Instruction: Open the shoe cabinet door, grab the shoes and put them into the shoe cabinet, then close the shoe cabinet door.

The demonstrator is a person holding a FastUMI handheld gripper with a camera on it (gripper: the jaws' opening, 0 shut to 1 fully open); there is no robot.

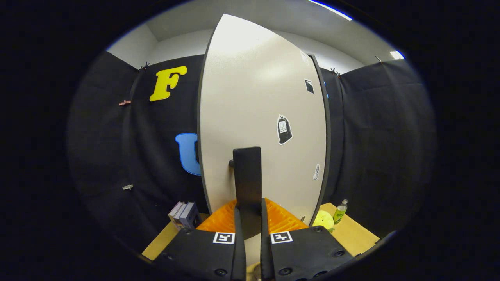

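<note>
Between my fingers stands the dark handle (247,183) of the shoe cabinet door (258,117), and my gripper (249,218) is closed on it, with both fingers pressing its lower end from the two sides. I see this handle as a tall flat bar, fixed to the pale door by a short peg on its left side. That door rises straight in front of me, very close, with dark edges.

On the door there are some stickers (284,129): one like a black bag, a small dark square higher up, and a little pale one lower. Their writing is too small for me to read.

Beside the door's left foot, some books (183,214) stand upright on the wooden table (353,234). At its right foot lie a yellow soft toy (324,219) and a small green-labelled bottle (340,212).
</note>
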